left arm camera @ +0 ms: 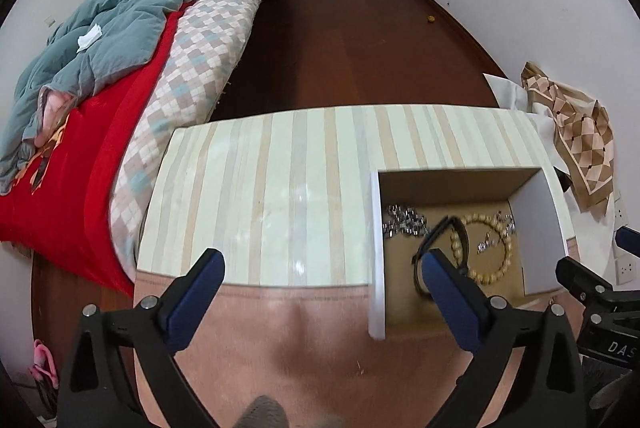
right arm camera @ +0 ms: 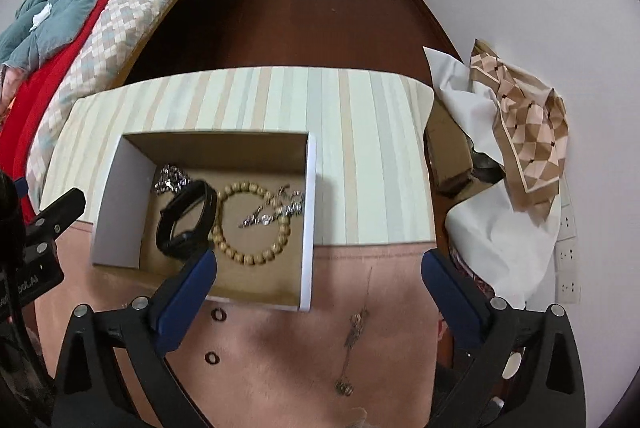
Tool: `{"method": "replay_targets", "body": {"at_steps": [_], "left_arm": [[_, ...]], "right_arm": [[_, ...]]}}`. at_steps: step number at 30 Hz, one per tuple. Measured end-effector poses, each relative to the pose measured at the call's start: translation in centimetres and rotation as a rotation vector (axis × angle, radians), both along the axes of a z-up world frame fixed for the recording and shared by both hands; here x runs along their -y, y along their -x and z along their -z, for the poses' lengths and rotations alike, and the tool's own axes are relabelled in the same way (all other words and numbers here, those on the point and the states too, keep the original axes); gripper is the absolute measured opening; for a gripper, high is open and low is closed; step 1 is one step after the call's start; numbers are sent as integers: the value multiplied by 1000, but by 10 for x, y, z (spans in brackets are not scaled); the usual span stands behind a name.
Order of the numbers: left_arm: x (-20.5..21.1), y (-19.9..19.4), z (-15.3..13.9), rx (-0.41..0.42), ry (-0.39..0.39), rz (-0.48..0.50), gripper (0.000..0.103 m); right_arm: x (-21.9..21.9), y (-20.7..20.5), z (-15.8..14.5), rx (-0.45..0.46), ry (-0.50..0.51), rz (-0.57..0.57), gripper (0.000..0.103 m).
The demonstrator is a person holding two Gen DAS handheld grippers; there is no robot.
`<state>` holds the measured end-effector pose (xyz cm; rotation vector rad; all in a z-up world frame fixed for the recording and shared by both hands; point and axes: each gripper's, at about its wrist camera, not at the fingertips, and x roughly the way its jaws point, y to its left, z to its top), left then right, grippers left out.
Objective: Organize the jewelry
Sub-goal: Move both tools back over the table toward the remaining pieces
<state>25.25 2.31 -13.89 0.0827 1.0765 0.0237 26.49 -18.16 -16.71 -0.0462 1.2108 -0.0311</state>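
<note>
A: Obs, big to small. Desk (right arm camera: 360, 131), striped mat at the far side, pink cloth near. Open box (right arm camera: 308, 211) sits on it, white walls, card floor. Inside: bead bracelet (right arm camera: 256, 252), black watch band (right arm camera: 188, 220), silver chain heap (right arm camera: 170, 179), silver script piece (right arm camera: 272, 214) lying across the beads. Outside the box, on the pink cloth: thin necklace (right arm camera: 356, 332), w/ pendant, and two dark rings (right arm camera: 219, 315), near the box's front wall.

B: Jaws?

A: Left gripper (left arm camera: 322, 288) spread wide, nothing btwn, hanging over the desk left of the box. Right gripper (right arm camera: 318, 284) also spread wide, empty, over the box's near right corner, necklace just below.

B: Step in hand, est.?

A: Prob. pick up the loose necklace, move into box. Judgement only. Chain is thin and flat on cloth, so come straight down, pinch at the pendant cluster where there's bulk, not mid-chain. Lift slow; chain will swing. Clear the box wall before lowering. Avoid dropping onto the script piece, tangle risk. Rings after: tiny, may slip the pads.

B: Writing?

A: Partial white letters on the other tool's body in each view: "DAS" in left view, "OOL.AI" approx. in right view. Rest cut off. No labels on box.
</note>
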Motion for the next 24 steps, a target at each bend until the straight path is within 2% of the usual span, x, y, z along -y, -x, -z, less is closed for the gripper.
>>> {"method": "replay_targets", "body": {"at_steps": [8,18,24], "left_arm": [[2,25,-15,34,-23,5,102],[2,67,-59,147,-42,5,102],[-2,94,-83,189,-16,2,102]], "right_arm": [[-6,23,-13,46,-1,0,103],[-12,67,-61,156,-27,1,103],[-10,97,-89,220,-31,14,103]]}}
